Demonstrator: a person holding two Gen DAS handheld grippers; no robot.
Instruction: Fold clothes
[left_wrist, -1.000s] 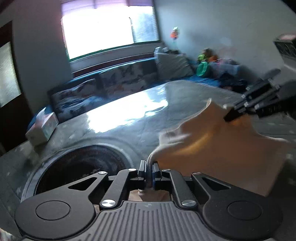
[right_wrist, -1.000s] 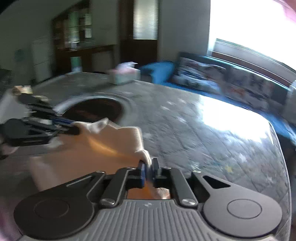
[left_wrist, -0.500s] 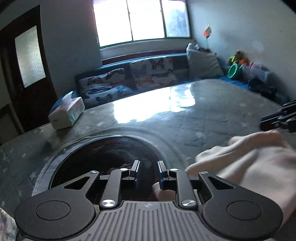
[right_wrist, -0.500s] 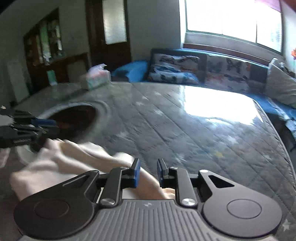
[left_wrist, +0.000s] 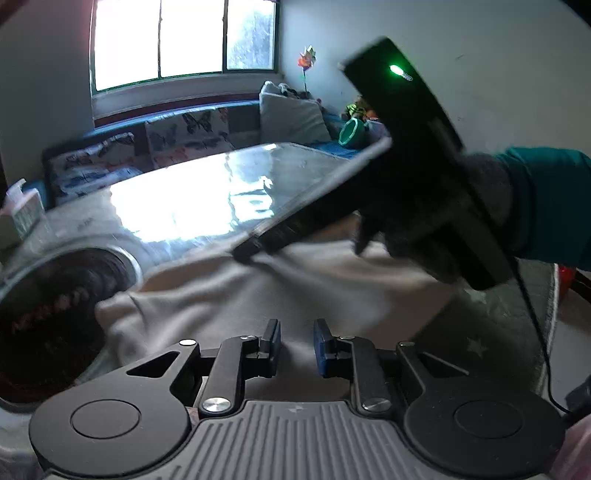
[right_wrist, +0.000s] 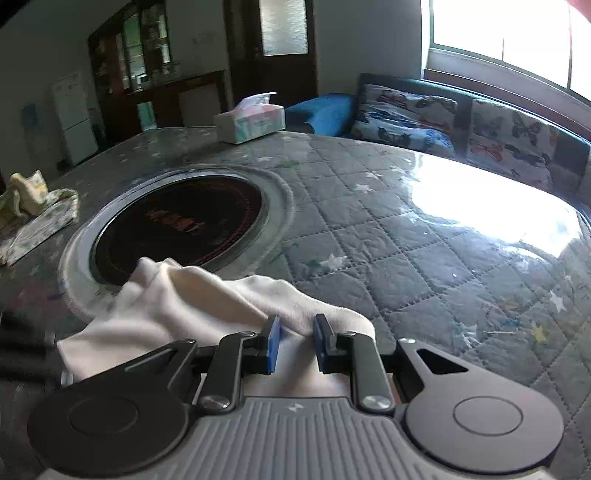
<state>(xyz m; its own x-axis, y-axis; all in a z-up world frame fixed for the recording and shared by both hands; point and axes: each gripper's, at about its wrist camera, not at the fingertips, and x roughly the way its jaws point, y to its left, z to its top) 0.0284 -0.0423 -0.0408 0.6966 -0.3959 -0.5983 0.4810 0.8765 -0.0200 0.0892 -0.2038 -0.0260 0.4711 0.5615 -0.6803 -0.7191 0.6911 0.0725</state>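
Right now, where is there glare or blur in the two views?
Left wrist view: window glare on the table; the right gripper and cloth are motion-blurred. Right wrist view: sharp, glare on the table's far right.

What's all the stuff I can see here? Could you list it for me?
Cream cloth: one, off-white, rumpled on the table, edge over the round inset's rim.
Round inset: one, dark, metal-ringed, sunk in the table.
Table: one, grey quilted cover with stars.
Tissue box: one, pale, far table edge.
Patterned cloth: one, pale yellowish print, crumpled at far left.
Sofa: one, blue, butterfly cushions, under the window.
Green tub: one, beside the sofa's end.
Left gripper: open, above the cloth.
Right gripper: open, over the cloth.
Sleeve: teal.
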